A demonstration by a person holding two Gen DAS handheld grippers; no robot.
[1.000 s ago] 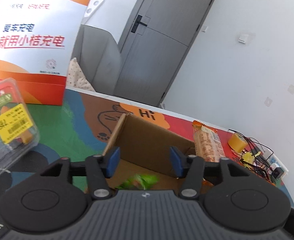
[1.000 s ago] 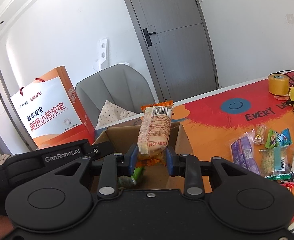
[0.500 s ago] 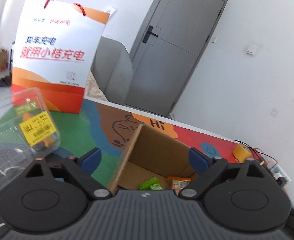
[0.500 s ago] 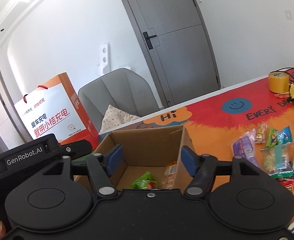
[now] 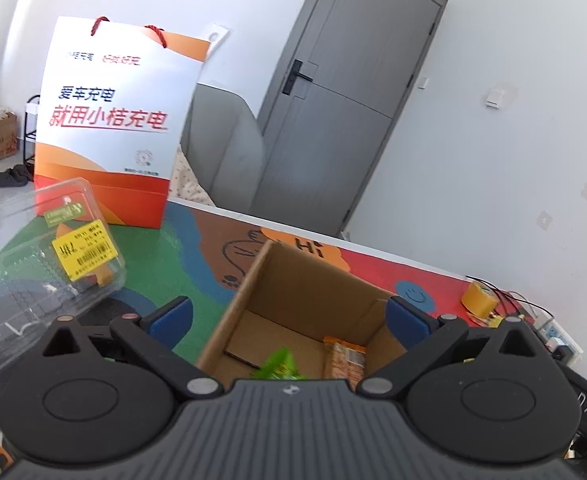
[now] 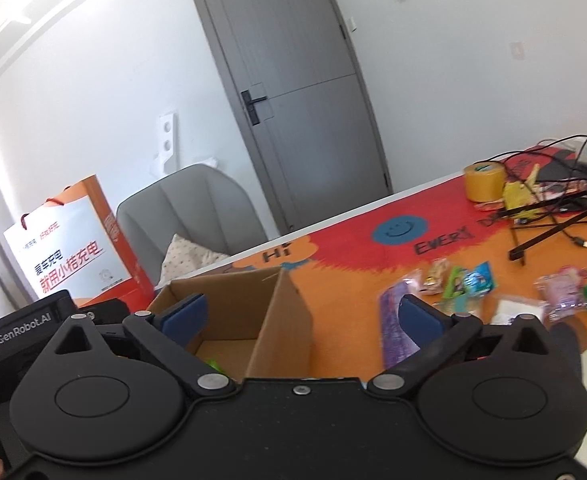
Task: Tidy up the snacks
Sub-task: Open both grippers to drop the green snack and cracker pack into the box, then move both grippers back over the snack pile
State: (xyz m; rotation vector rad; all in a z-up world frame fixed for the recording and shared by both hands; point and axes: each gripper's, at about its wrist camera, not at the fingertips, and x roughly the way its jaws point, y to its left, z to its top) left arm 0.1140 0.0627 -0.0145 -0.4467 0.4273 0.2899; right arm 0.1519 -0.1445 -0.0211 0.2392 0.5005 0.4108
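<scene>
An open cardboard box stands on the colourful table mat. Inside it lie a green packet and an orange biscuit packet. My left gripper hovers above the box's near side, its jaws opening wide and holding nothing. My right gripper hangs over the right wall of the box, its jaws also opening and empty. A bit of the green packet shows below it. Several loose snack packets and a purple packet lie on the mat to the right.
An orange-and-white paper bag stands at the table's far left. A clear plastic clamshell sits near my left gripper. A yellow tape roll, cables and a power strip crowd the far right. A grey chair stands behind the table.
My right gripper opened and let go of the biscuit packet, which now lies in the box, and its view swung right. My left gripper opened wide and drew back slightly.
</scene>
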